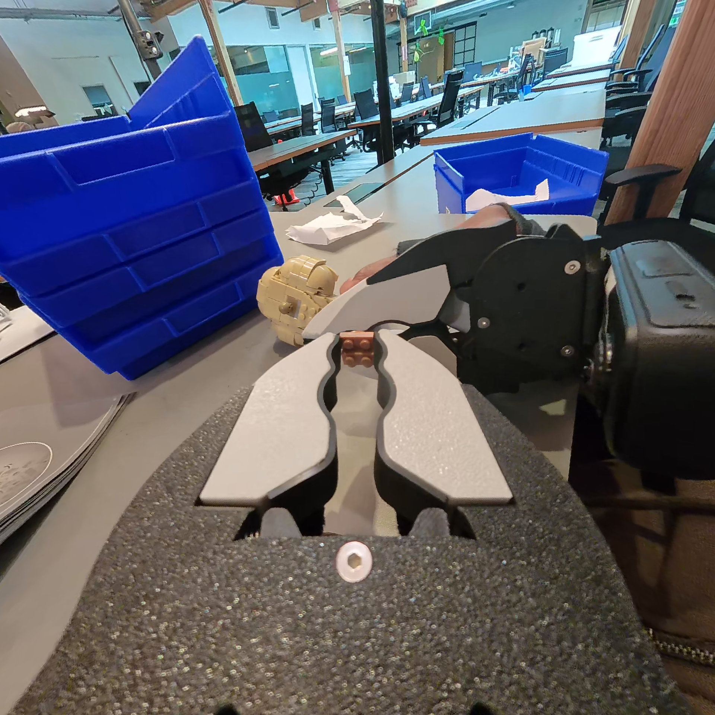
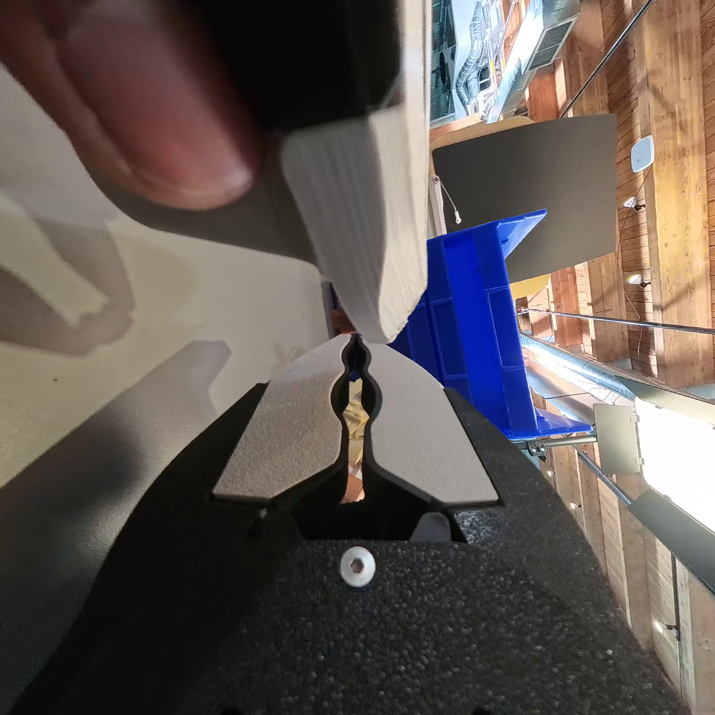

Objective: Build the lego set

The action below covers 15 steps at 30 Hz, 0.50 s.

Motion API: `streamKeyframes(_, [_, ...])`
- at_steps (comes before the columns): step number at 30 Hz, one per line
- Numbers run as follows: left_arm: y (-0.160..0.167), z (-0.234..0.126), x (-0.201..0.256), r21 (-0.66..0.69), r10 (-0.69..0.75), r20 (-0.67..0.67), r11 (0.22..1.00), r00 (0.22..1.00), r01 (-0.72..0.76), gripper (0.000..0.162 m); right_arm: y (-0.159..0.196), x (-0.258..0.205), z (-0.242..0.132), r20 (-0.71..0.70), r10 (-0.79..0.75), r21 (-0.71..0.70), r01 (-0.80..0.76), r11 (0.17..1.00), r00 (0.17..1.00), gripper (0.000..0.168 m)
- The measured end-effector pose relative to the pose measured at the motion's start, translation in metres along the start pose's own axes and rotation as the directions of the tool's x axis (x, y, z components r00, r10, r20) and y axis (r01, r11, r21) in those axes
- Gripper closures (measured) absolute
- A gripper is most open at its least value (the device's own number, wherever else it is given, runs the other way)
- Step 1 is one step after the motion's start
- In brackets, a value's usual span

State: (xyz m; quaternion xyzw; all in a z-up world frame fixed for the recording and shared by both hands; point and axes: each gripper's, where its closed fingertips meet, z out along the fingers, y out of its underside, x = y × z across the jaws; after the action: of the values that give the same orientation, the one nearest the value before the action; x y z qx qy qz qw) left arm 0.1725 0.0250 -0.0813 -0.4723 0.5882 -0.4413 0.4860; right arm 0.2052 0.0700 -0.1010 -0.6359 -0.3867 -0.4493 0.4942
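My left claw [image 1: 356,350] is closed down to a narrow gap and pinches a small brown studded plate [image 1: 357,349] between its tips, held just above the grey tabletop [image 1: 216,360]. At 12 o'clock, just past those tips, my right claw [image 1: 309,332] comes in from 3 o'clock, turned on its side, its pale finger [image 1: 371,305] lying across and just over the plate. In the right wrist view that claw's [image 2: 356,340] fingertips are pressed nearly together; I cannot tell whether they hold anything. The left claw's finger [image 2: 360,232] crosses its front there, with a sliver of brown beside the tips. Beyond, at 11 o'clock in the left wrist view, a tan lego build [image 1: 296,300] rests on the tabletop, just beside a stack of blue bins [image 1: 127,216] at 10 o'clock. An instruction booklet [image 1: 50,452] lies at 8 o'clock. Farther off, crumpled white paper [image 1: 332,226] sits at 12 o'clock and another blue bin [image 1: 518,174] at 1 o'clock.
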Motion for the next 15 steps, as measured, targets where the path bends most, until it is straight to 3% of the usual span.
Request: streamKeyframes(15, [0.0008, 0.0009, 0.0004, -0.003, -0.043, -0.028, 0.999, 0.999, 0.043, 0.146, -0.0025, 0.0000, 0.0002, -0.009, -0.001, 0.016, 0.001, 1.000, 1.000, 0.168])
